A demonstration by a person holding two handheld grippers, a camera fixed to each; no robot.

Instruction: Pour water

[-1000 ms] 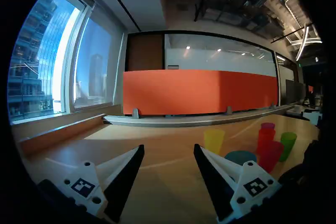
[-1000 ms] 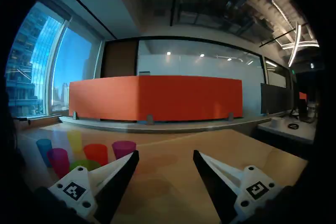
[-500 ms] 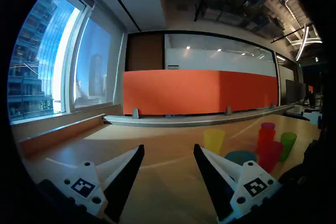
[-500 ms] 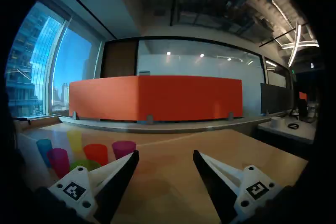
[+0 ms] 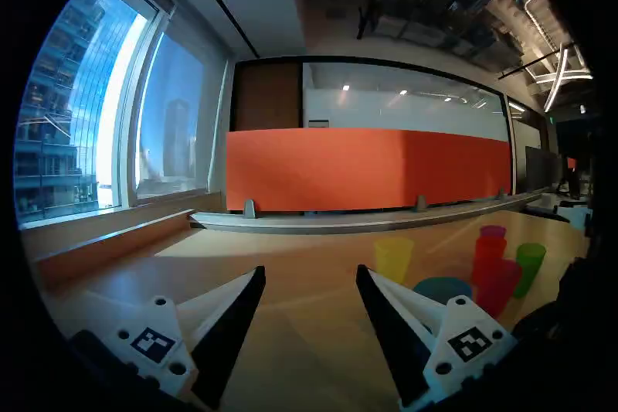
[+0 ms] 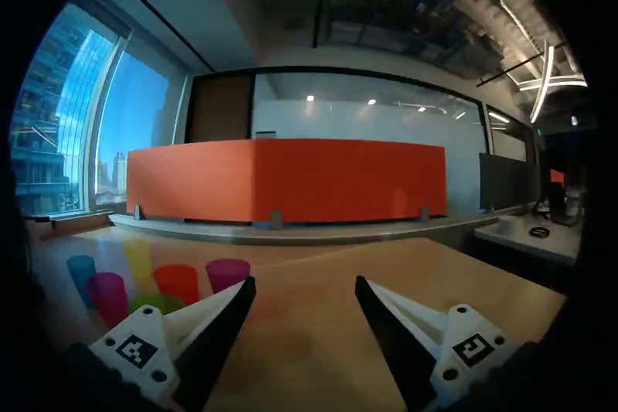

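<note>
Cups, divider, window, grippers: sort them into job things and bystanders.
Job: cups; left gripper; right gripper, both open.
Bystanders: orange divider; window.

- Left gripper view: bare table [image 5: 309,257] straight ahead, open up to the orange partition [image 5: 363,168].
- Right side: cup cluster [image 5: 494,273] obstructs passage.
- Far left: window ledge [image 5: 116,238] bounds the table.
- Right gripper view: centre and right of the table open; the cup cluster crowds the left.

Orange partition [image 5: 363,168] behind wooden table [image 5: 309,261] (window [image 5: 77,126] leftward).
</note>
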